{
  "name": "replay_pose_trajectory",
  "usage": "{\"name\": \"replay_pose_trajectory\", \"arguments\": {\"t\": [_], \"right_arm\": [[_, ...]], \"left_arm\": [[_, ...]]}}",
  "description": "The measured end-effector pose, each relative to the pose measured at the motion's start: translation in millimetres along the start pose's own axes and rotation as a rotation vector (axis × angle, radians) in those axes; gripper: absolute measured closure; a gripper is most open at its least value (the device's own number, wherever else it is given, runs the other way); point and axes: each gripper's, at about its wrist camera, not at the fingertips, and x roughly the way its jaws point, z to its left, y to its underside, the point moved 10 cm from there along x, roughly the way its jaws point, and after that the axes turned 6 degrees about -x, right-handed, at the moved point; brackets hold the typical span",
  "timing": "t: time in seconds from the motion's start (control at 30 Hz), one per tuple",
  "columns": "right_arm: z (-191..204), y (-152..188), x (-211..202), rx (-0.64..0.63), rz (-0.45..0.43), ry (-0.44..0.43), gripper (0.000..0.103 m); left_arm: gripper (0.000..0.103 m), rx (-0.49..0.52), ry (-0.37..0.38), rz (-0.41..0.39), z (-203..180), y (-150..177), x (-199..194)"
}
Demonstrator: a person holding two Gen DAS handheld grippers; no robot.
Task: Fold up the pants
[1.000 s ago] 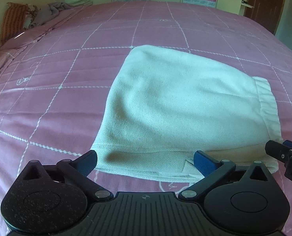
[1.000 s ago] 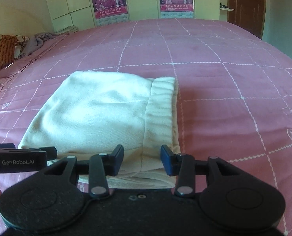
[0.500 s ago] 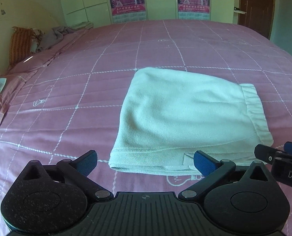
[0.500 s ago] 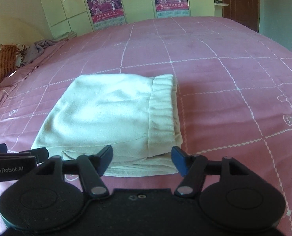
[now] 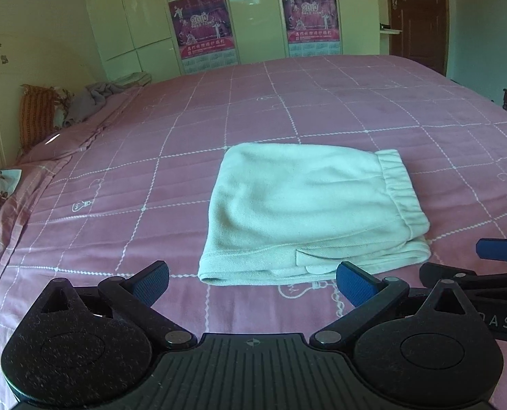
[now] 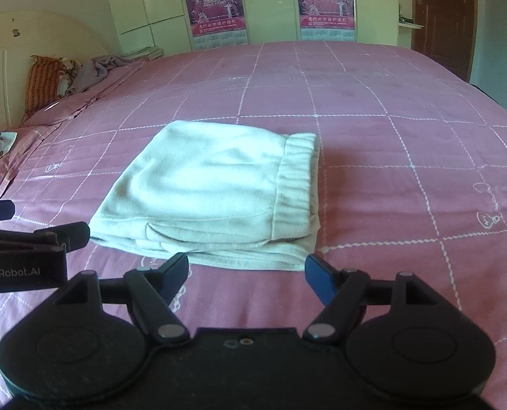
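The pale cream pants (image 5: pixel 308 212) lie folded into a compact rectangle on the pink bed, elastic waistband at the right edge. They also show in the right wrist view (image 6: pixel 215 194). My left gripper (image 5: pixel 253 282) is open and empty, a short way back from the fold's near edge. My right gripper (image 6: pixel 248 273) is open and empty, just short of the near edge. Each gripper shows at the side of the other's view: the right one (image 5: pixel 489 263) and the left one (image 6: pixel 21 229).
The pink quilted bedspread (image 5: pixel 356 109) spreads wide on all sides. Pillows (image 5: pixel 38 116) and a grey cloth (image 5: pixel 92 99) lie at the far left by the headboard. A wardrobe with posters (image 5: pixel 253 17) and a brown door (image 5: pixel 421 17) stand behind the bed.
Both grippers have pulled back and risen away from the folded pants. The right gripper's jaws have opened wider. The pants lie still.
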Motion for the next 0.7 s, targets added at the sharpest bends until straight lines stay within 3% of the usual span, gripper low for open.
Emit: {"name": "replay_pose_trajectory", "arguments": {"t": [0.23,0.37,0.7], "right_arm": [[16,9,-52,-0.111,-0.082,0.022,0.025],[21,10,-85,-0.141,-0.147,0.035,0.024],[23,11,-166,-0.098,-0.327,0.073,0.017]], "left_arm": [[0.000,-0.015,0.035,-0.051,3,9,-49],[0.000,0.000,0.018,-0.097,4,8,-78],[0.000,-0.032,0.047,-0.183,15,16,-156]]}}
